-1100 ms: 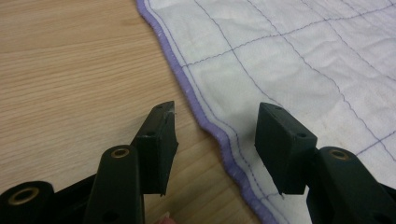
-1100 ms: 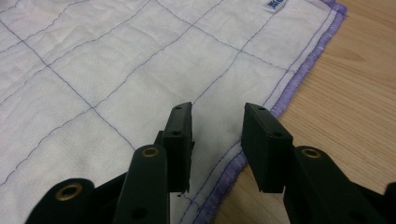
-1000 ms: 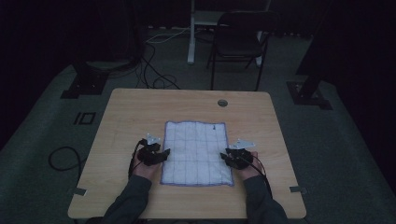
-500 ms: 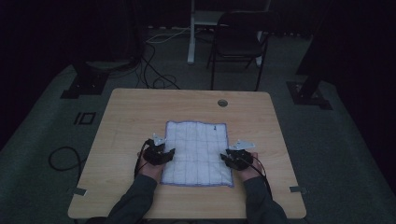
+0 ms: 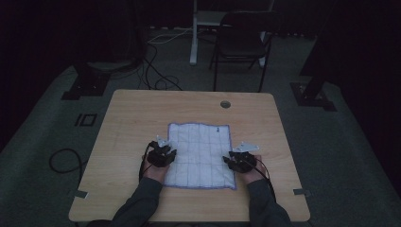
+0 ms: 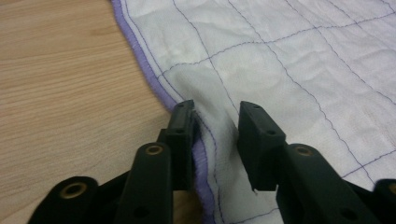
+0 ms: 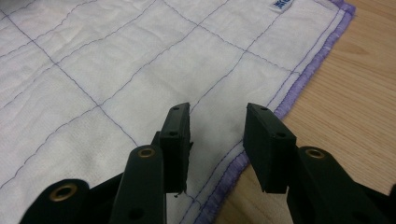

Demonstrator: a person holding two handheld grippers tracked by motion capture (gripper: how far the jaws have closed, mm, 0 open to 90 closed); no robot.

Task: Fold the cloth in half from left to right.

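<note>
Soft, light quilted cloth [image 6: 289, 60] flat on tabletop [image 5: 142, 118]: pinch purple hem; left tool [image 6: 215, 122] just closing around raised fold, right tool [image 7: 217, 125] spread.

A small white label [image 7: 282, 4] with blue print sits on the quilted cloth [image 7: 116, 70] near its purple-edged corner, ahead of the right gripper's jaws; its characters are too small to read.

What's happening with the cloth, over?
Left tool closing, cloth edge bunched between its jaws, not yet pinched. Right tool open over the opposite edge. Cloth flat on table, nothing in the way.
</note>
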